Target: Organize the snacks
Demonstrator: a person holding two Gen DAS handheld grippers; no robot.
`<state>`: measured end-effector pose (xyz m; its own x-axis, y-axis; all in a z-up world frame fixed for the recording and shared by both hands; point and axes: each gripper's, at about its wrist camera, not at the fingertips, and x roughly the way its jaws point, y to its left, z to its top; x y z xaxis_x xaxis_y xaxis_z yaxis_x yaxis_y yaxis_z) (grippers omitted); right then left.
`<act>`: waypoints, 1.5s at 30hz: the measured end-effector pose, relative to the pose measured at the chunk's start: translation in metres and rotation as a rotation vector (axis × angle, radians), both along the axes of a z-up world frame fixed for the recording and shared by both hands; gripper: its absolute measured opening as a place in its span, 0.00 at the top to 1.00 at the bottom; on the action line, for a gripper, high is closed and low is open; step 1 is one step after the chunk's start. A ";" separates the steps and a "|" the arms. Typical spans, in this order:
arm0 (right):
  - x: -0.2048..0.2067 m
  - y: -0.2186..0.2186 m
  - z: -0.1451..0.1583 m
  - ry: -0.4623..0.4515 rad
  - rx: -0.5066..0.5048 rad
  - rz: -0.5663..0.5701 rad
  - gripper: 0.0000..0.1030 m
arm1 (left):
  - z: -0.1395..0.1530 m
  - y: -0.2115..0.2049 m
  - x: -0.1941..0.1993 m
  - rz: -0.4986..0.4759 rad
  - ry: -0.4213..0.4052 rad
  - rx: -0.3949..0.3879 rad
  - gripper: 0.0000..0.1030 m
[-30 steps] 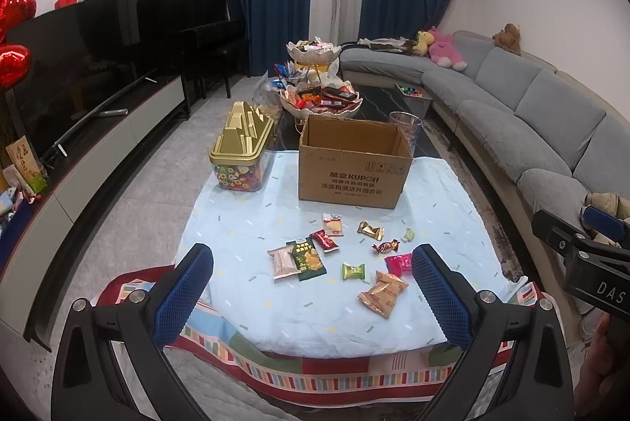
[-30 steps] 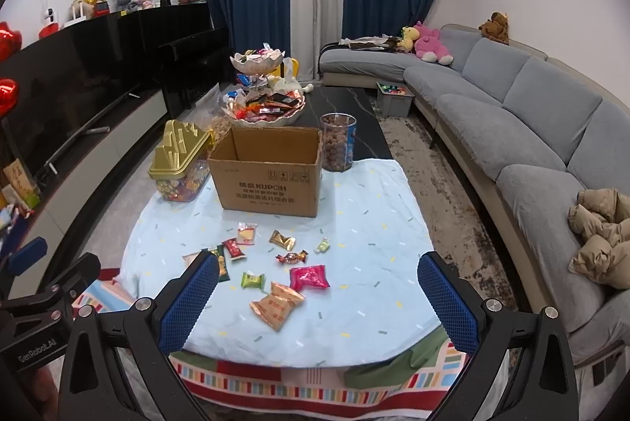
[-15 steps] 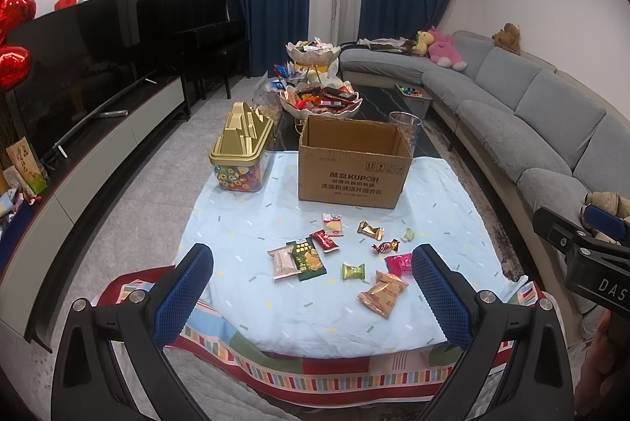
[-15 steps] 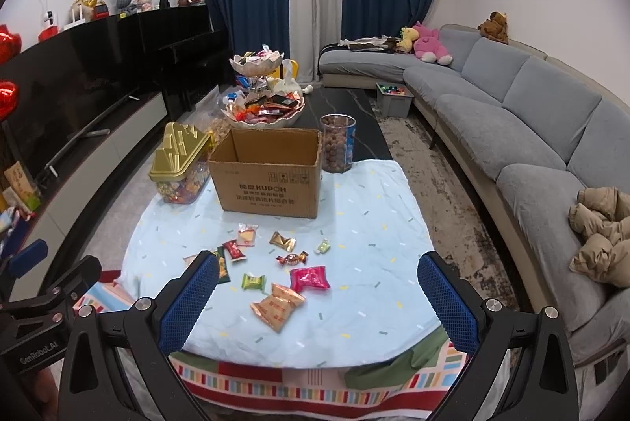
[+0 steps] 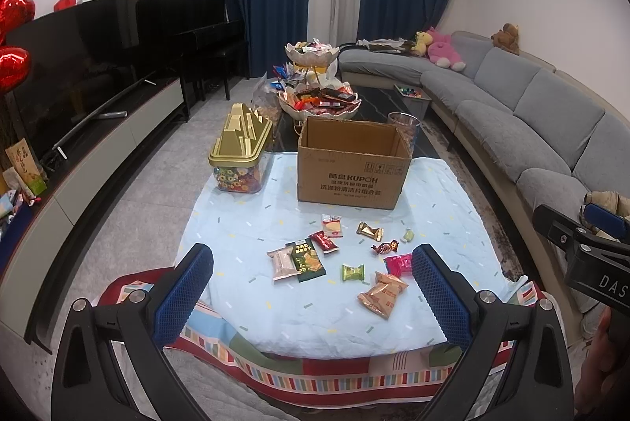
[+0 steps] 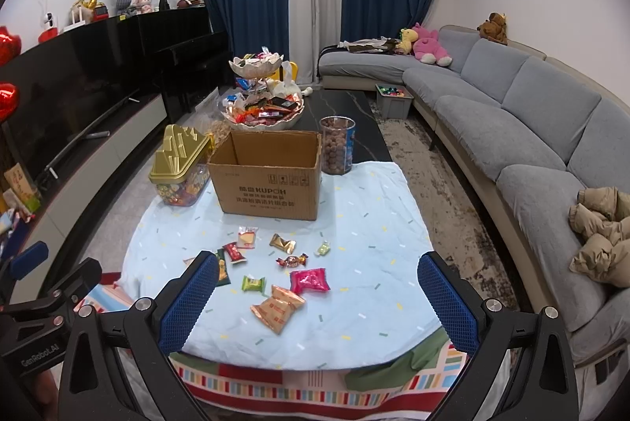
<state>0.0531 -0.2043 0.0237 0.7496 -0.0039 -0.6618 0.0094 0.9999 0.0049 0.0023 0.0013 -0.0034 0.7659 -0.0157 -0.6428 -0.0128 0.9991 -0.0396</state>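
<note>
The left gripper (image 5: 311, 281) is hanging above the near edge of the table with its blue-padded fingers (image 5: 183, 293) spread wide, gripping nothing and touching nothing. The right gripper (image 6: 317, 287) is doing the same, its fingers (image 6: 447, 297) standing wide apart with only air between them.

The snacks are lying scattered on the pale blue cloth (image 6: 374, 216), between the grippers and the cardboard box (image 6: 269, 171). Nearest are two orange packets (image 6: 277, 307) overlapping each other, with a pink packet (image 6: 310, 280) just beside them and a small green candy (image 6: 252, 283) near. Farther back are lying a red packet (image 5: 323, 242), a green packet (image 5: 309, 259) touching a pale pink one (image 5: 282, 263), a gold candy (image 5: 370, 231) and a twisted brown candy (image 6: 292, 260). The box is standing upright with its top open. A gold-lidded jar (image 5: 241, 153) is sitting left of it.
</note>
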 end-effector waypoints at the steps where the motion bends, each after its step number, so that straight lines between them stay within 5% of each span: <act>1: 0.000 0.000 0.000 0.000 0.000 0.000 0.01 | 0.000 0.000 0.000 0.000 -0.001 0.000 0.01; 45: 0.013 0.004 -0.025 0.035 0.015 0.008 0.01 | -0.020 0.002 0.016 -0.007 0.048 0.008 0.01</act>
